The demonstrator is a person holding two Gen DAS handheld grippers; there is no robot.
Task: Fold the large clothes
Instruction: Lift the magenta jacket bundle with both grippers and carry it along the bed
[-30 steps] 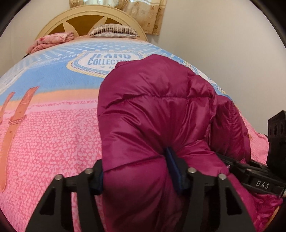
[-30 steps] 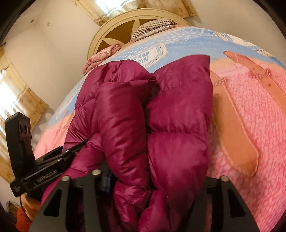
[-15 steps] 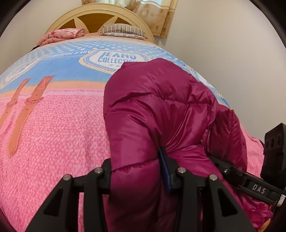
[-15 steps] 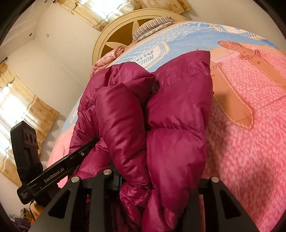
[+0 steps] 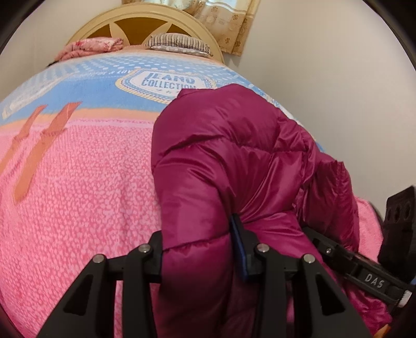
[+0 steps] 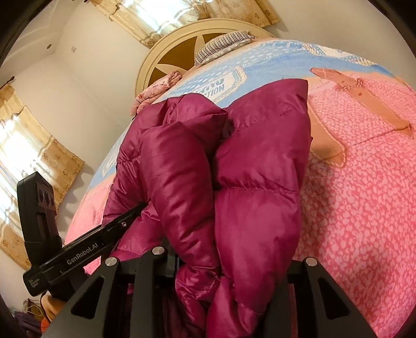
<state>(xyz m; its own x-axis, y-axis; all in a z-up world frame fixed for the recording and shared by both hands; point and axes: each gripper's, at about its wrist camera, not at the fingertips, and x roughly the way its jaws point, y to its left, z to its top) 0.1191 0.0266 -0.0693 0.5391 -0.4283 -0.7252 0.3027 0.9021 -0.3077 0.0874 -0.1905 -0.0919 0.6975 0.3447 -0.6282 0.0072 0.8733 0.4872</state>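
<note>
A magenta puffer jacket [image 5: 234, 145] lies bunched on the bed, with its near end lifted off the cover. My left gripper [image 5: 197, 247] is shut on a thick padded fold, and the blue pad digs into the fabric. In the right wrist view the jacket [image 6: 260, 156] hangs in two puffy lobes. My right gripper [image 6: 231, 260] is shut on the bundle where they meet. The two tools hold the same end side by side. Each one's black body shows in the other's view, as the right tool [image 5: 397, 215] and the left tool [image 6: 78, 252].
The bed carries a pink and blue blanket [image 5: 78, 195] printed with a "JEANS COLLECTION" label. At its head are a cream headboard [image 5: 130, 23], a striped pillow [image 5: 176, 43] and a folded pink cloth [image 5: 91, 48]. A wall [image 5: 338, 78] runs close along the jacket's side.
Both pairs of jaws have squeezed narrower on the jacket. Both tools have drawn back and up a little with it, so more of the blanket shows beyond the bundle.
</note>
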